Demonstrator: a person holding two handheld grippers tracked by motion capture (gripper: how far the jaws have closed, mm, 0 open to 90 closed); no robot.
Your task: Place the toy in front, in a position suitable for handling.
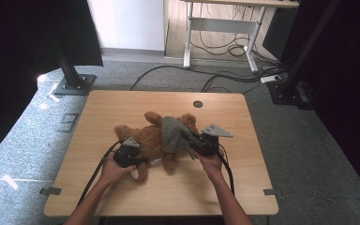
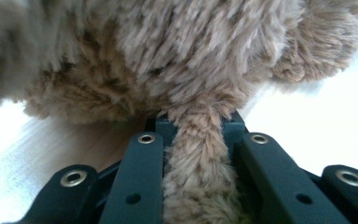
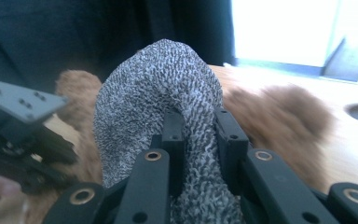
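Observation:
A brown plush teddy bear lies on its side across the middle of the wooden table. A grey knitted cloth is draped over its body. My left gripper is at the bear's left end, its jaws shut on a furry limb that runs between them in the left gripper view. My right gripper is at the bear's right side, shut on a fold of the grey cloth, which arches up over the jaws in the right gripper view. The bear's fur shows behind the cloth.
A round cable hole sits near the table's far edge. Black stand bases and cables lie on the grey carpet beyond the table. A white desk frame stands at the back. My other gripper's grey plate shows at the left of the right gripper view.

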